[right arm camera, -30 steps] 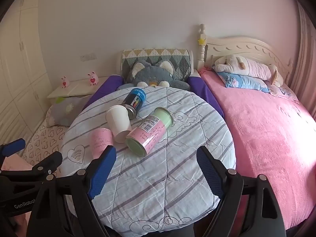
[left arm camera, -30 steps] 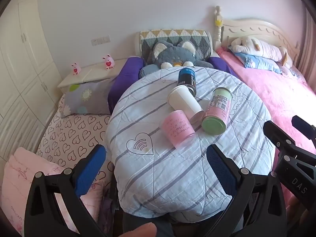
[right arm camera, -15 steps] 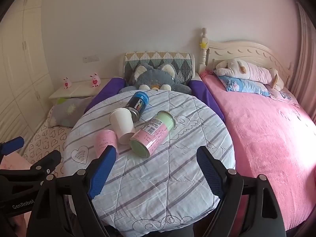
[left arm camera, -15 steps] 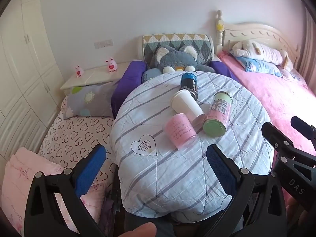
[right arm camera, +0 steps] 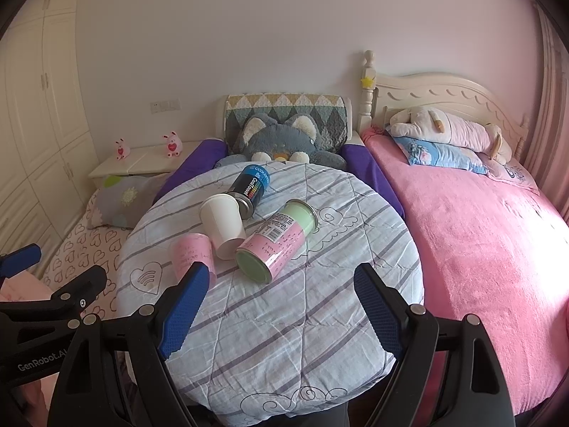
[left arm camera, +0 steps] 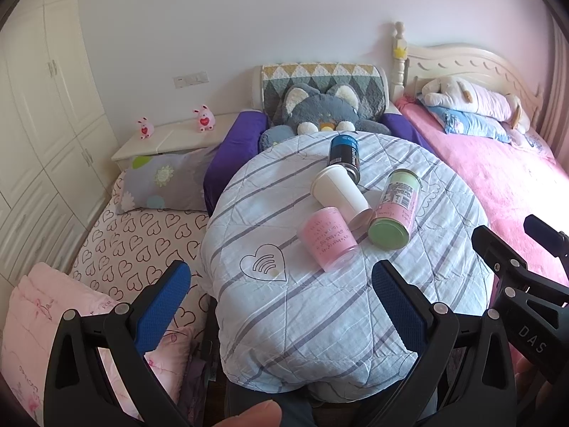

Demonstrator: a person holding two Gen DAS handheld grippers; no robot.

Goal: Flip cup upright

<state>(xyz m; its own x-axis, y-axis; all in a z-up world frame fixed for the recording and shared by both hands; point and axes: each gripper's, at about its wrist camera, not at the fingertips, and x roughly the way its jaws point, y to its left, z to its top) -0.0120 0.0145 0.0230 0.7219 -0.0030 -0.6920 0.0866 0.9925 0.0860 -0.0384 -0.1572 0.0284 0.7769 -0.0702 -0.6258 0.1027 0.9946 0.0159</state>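
Observation:
Four containers lie on their sides on a round table with a striped cloth (left arm camera: 320,320) (right arm camera: 302,320). A pink cup (left arm camera: 327,238) (right arm camera: 192,252) is nearest the left. A white paper cup (left arm camera: 339,190) (right arm camera: 224,222) rests against a dark blue can (left arm camera: 344,153) (right arm camera: 250,186). A pink and green can (left arm camera: 394,210) (right arm camera: 275,240) lies to the right. My left gripper (left arm camera: 281,291) is open and empty at the table's near edge. My right gripper (right arm camera: 281,291) is open and empty, also short of the cups.
A grey cat plush (left arm camera: 323,114) (right arm camera: 277,138) sits behind the table. A pink bed (left arm camera: 498,170) (right arm camera: 480,231) lies to the right. A heart-print mattress (left arm camera: 142,242) and a white nightstand (left arm camera: 170,138) are to the left.
Both grippers have drawn back and risen a little, so the table and cups look smaller and farther. The cups have not moved. Both grippers stay open.

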